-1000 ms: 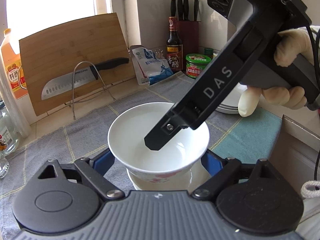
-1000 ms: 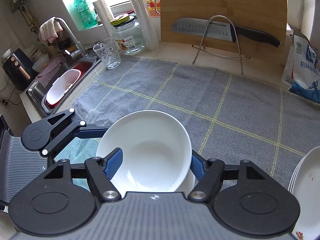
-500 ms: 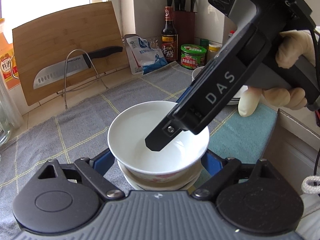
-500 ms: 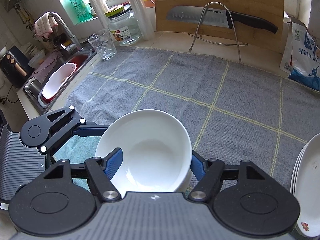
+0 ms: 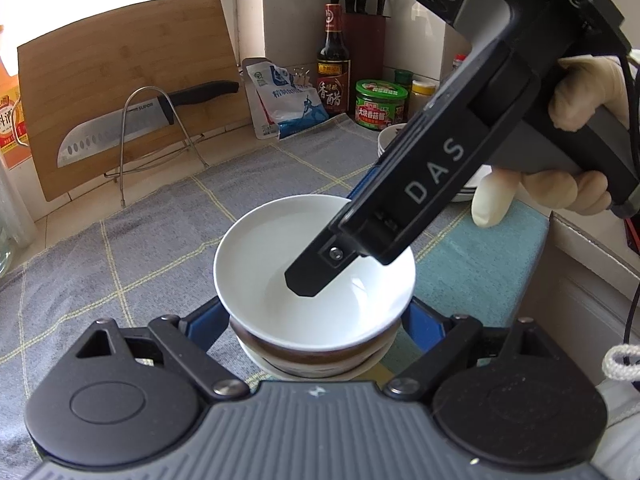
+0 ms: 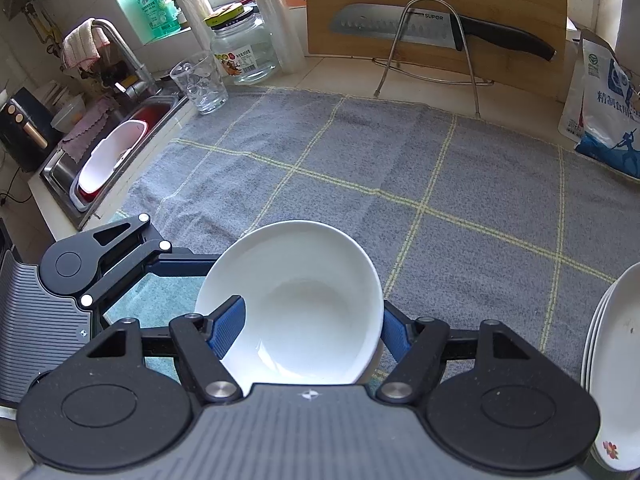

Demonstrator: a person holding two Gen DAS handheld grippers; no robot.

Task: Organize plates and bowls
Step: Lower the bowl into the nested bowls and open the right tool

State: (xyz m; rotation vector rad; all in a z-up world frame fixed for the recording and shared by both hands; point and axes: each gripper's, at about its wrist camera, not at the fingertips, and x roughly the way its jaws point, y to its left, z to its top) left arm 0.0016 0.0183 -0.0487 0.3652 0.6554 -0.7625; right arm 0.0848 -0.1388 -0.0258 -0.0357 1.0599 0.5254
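Observation:
A white bowl sits on top of a bowl stack on the grey checked towel. My right gripper is shut on the white bowl's rim, one finger inside it; in the right wrist view the bowl fills the space between the blue pads. My left gripper has its fingers spread on either side of the bowl stack; I cannot tell if they touch it. A stack of white plates lies at the right.
A bamboo cutting board with a knife on a wire rack stands at the back. A salt bag, a sauce bottle and a green-lidded jar line the wall. The sink, a glass and a glass jar are at the left.
Both grippers and the white bowl have moved together across the towel. The white bowl now sits lower over a brown-rimmed bowl in the stack.

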